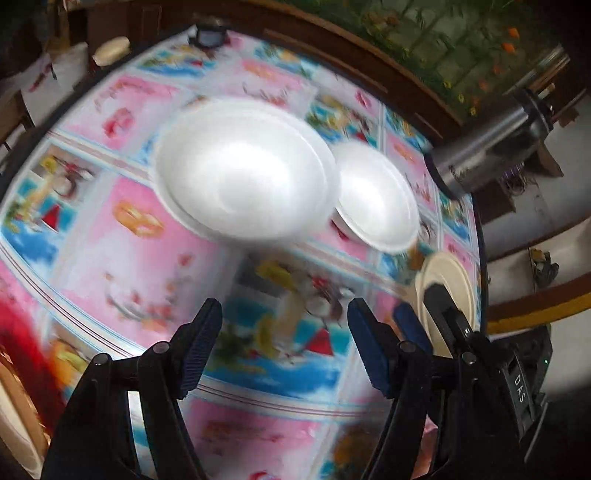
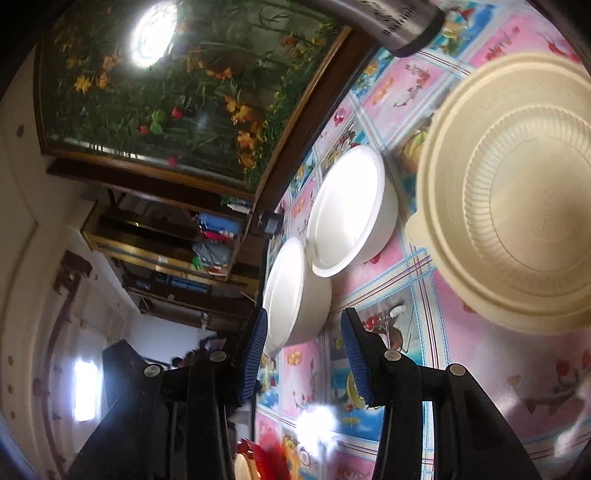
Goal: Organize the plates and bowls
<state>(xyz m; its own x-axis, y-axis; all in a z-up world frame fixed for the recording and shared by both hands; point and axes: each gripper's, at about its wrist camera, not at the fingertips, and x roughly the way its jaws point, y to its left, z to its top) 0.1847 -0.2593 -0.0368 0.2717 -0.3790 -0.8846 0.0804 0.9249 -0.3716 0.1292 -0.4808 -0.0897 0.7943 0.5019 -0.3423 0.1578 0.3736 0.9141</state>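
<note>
left tool [image 1: 284, 341]: bottom centre of left wrist view, fingers spread wide, nothing between them, hanging over the counter.
counter [image 1: 147, 258]: covered by a pink and blue patterned cloth with fruit prints; fills most of the left wrist view, blurred.
big bowl [image 1: 245, 170]: white, centre of left wrist view, above the left tool; rim looks doubled, could be a stack, too blurred to tell. In right wrist view [image 2: 295, 295] it is mid-frame, just above the right tool's left finger.
small bowl [image 1: 376, 195]: white, just right of the big bowl, rims overlapping in the picture; contact cannot be told. In right wrist view [image 2: 347, 210] it sits up and right of the big bowl.
plate [image 1: 448, 291]: cream, ribbed, right edge of left wrist view near the counter rim, partly behind the right tool. In right wrist view [image 2: 517, 192] it fills the upper right; lifted or resting on the counter cannot be told.
flask [image 1: 491, 144]: steel with a black band, upper right of left wrist view, standing at the counter's edge; top centre of right wrist view [image 2: 399, 22].
right tool [image 2: 303, 362]: bottom centre of its own view, fingers apart, gripping nothing. In left wrist view [image 1: 424, 314] it shows lower right, in front of the plate.
red item [image 2: 266, 458]: bottom centre of right wrist view, blurred, unidentifiable.
</note>
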